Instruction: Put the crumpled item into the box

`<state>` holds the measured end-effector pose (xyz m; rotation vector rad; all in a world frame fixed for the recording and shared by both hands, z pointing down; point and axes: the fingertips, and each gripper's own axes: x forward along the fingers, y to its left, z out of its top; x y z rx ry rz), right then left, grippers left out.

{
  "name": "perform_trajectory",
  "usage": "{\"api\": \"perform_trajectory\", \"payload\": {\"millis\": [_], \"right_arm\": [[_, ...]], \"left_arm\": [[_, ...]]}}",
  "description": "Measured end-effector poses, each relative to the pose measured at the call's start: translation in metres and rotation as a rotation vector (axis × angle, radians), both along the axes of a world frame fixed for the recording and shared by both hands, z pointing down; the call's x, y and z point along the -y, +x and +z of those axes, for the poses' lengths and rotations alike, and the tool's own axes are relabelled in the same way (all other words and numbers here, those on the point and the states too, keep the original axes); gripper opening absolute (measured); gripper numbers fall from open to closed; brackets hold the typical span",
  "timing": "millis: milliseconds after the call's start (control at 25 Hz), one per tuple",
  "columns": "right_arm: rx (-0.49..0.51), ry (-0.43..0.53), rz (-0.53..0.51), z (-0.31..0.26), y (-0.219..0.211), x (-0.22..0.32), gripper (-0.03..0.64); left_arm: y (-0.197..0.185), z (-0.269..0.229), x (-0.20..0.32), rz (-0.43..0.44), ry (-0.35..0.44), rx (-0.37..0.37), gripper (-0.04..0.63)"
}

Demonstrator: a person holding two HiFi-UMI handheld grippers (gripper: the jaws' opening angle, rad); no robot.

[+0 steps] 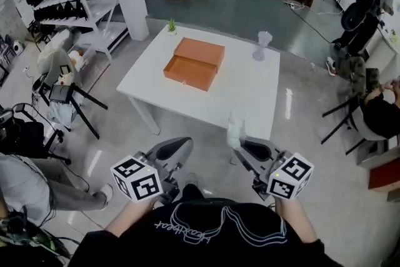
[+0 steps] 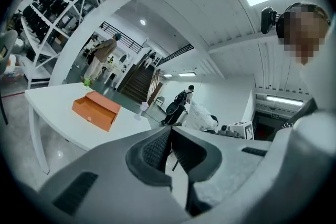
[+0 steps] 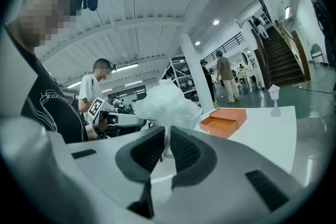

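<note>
So the right hand-held gripper point(image 3: 167, 150) is clamped on the crumpled item point(image 3: 167, 101), a white wad of plastic or paper. It's pinched by its thin bottom end, I'd guess so the puffy bulk stays clear of the pads and drops free on release. The wad's long axis runs along the jaws, fat end poking out past the tips toward the orange box point(image 1: 195, 63). It's well short of the box, hanging in the air off the near edge of the table point(image 1: 253, 100). The box has its tray slid out, open side up, ready to take it. The left hand-held gripper point(image 2: 170, 145) is closed on nothing, parked on the same near side, just idling.
</note>
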<state>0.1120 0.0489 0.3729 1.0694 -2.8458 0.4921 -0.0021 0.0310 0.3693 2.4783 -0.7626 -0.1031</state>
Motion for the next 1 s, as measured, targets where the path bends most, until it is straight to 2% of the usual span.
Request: {"api": "perform_trajectory", "payload": {"millis": [520,760,1000], "right_arm": [[-0.06,-0.041,0.051,0.011,-0.046,0.146,0.038],[-0.171,-0.024,0.073,0.033,-0.056,0.193,0.038],[-0.252,-0.023,0.066,0.046,-0.068,0.228,0.038]], "left_arm": [[-0.046,0.011,0.147,0.034,-0.029,-0.011,0.006],[-0.057,0.03,0.19,0.047,-0.036,0.02,0.006],[-0.071,0.051,0.216,0.02,-0.09,0.03,0.006]]}}
